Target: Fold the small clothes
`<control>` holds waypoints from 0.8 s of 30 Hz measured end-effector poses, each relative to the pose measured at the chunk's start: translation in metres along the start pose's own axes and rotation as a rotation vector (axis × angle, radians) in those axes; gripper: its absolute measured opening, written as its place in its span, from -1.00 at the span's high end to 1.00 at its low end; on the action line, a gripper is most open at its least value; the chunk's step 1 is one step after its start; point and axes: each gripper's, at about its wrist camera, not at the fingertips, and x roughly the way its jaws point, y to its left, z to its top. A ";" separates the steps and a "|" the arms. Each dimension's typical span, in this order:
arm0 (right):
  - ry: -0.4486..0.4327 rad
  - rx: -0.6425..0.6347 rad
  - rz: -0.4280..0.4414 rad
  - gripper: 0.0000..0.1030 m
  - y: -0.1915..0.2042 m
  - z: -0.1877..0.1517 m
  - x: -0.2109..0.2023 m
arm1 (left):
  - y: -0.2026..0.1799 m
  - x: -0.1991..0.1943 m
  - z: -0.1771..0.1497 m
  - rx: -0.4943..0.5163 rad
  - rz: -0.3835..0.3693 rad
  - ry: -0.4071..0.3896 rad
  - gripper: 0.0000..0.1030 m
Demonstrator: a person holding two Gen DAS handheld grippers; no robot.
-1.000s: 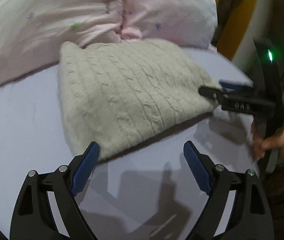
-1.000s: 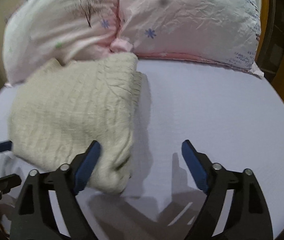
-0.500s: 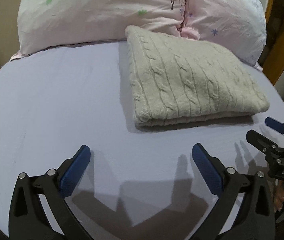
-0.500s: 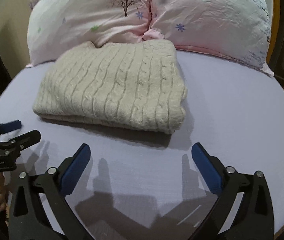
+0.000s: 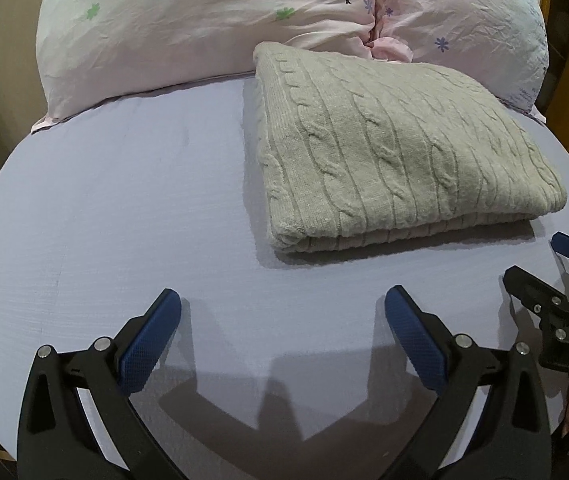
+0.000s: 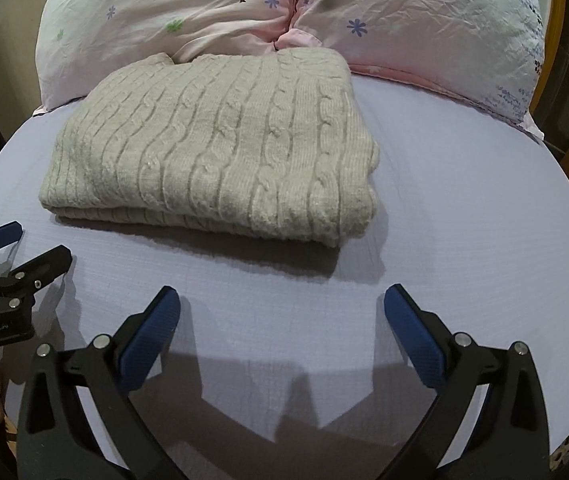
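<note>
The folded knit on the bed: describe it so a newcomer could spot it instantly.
Start at the two pink floral pillows along the head of the lavender sheet. Directly in front of them, its far edge touching them, lies the sweater. It is the only beige, cable-knit item, folded into a thick rectangle.

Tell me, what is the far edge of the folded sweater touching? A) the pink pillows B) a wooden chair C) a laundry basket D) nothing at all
A: the folded sweater lies on the sheet with its far edge up against the pink pillows.
</note>
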 end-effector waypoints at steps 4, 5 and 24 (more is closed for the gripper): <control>0.000 0.000 0.000 -0.97 0.000 0.000 0.000 | 0.001 0.000 0.000 0.006 -0.004 -0.002 -0.97; 0.000 0.000 0.000 -0.97 0.000 0.000 0.000 | 0.001 0.000 0.000 0.006 -0.004 -0.002 -0.97; -0.001 0.002 -0.001 -0.97 0.000 0.000 0.000 | 0.000 0.000 0.000 0.004 -0.002 -0.003 -0.97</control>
